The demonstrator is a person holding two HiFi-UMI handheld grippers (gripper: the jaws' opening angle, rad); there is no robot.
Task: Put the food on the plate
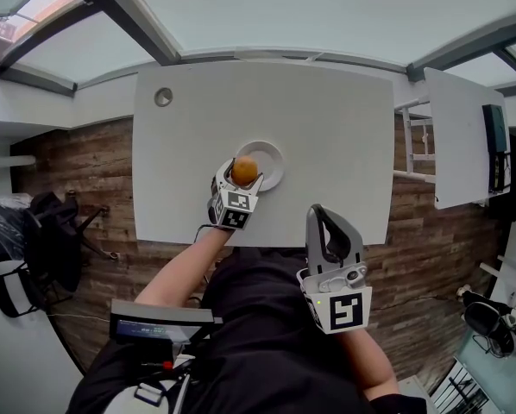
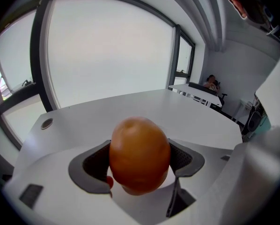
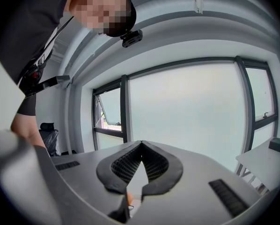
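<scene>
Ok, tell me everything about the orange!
The orange is round, a bit egg-shaped, smooth and slightly shiny, orange-brown all over, whole. The left claw pinches it from both sides with its dark pads. It hangs over the near edge of the white plate; whether it touches the plate I cannot tell.

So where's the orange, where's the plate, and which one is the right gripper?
orange point(image 2: 140, 156): left gripper view, middle of its skin.
plate point(image 1: 273, 155): head view, bare part right of the orange.
right gripper point(image 3: 141, 144): right gripper view, where its tips meet.
</scene>
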